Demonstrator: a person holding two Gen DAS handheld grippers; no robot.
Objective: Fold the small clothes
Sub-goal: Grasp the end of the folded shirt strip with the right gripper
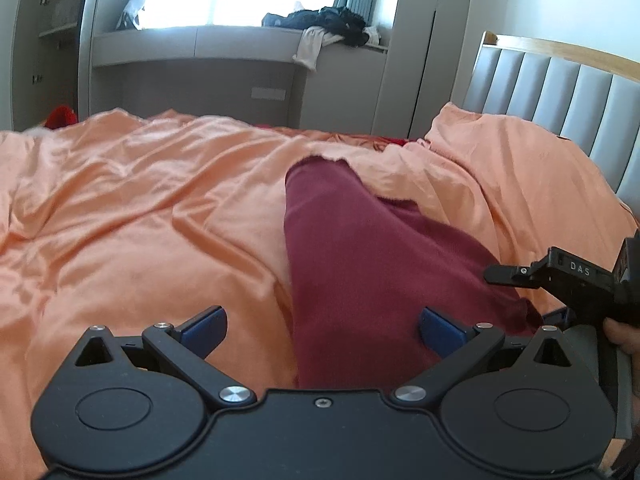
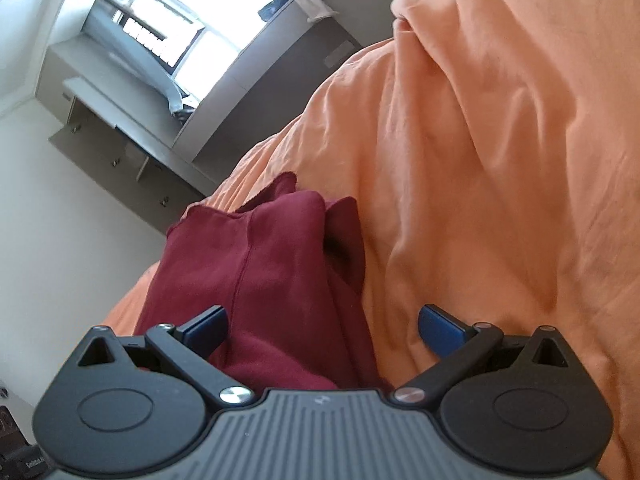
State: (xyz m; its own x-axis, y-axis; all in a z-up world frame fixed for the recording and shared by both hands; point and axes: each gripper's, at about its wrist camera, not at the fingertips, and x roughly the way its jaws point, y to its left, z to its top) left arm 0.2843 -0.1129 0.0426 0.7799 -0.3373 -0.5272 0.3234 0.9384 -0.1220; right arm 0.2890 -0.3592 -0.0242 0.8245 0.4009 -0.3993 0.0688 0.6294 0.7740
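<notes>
Left wrist view: the left gripper [image 1: 322,330] hangs low over a dark red garment [image 1: 360,264] that lies lengthwise on a rumpled orange bedsheet [image 1: 132,216], its 2 blue-padded fingers [image 1: 206,330] spread wide with nothing between them. The right gripper [image 1: 560,276] enters from the right edge, beside the garment. In the right wrist view, tilted, the right gripper [image 2: 322,330] also stands wide apart and empty above the bunched red cloth [image 2: 260,264]. A grey padded headboard [image 1: 560,92] and a window ledge with dark clothes [image 1: 320,20] lie beyond.
</notes>
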